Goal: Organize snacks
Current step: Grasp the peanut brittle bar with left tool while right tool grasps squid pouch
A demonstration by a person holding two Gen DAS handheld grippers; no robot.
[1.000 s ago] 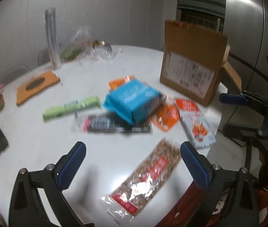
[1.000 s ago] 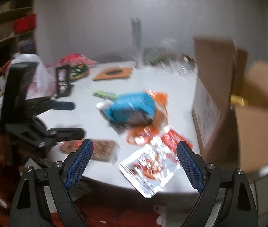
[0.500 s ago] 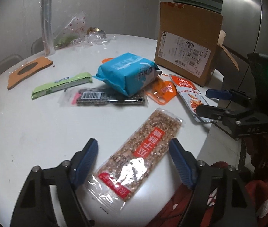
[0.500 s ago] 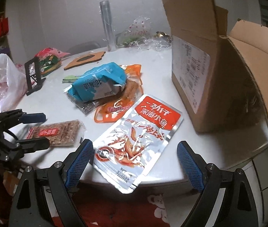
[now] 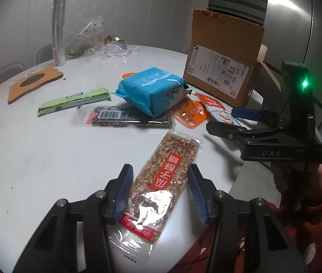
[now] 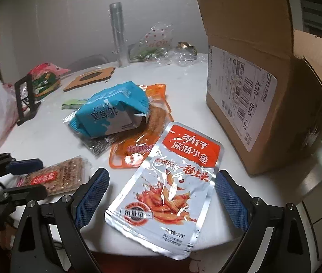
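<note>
Both hands are at the pick-up stage, each lined up on its own packet at the near edge of the round white counter (image 5: pixel 36 159).

In the left wrist view, the left tongs (image 5: pixel 158 188) stand released, blue pads either side of the long clear-wrapped brown nut brittle bar with a red label (image 5: pixel 161 182). The bar lies flat at lower centre of the frame, its near end between the pads; whether either pad touches the wrapper I cannot tell.

In the right wrist view, the right tongs (image 6: pixel 161 198) are likewise released and wider apart, straddling the flat silver foil pouch with a red top panel and a picture of small fish (image 6: pixel 172 188), at lower centre with its near corner overhanging the counter edge.

The open brown cardboard box with a shipping label (image 6: pixel 258 95) stands at the right of that frame, just beside the pouch, and looks the likely destination. The puffy blue packet (image 6: pixel 108 113) sits mid-frame on top of other wrappers.

Next, each pair of tongs probably needs to close across its packet's width and lift. Both packets are thin and flat, so the pads must get low to the counter; the slick foil may buckle or slip.
</note>
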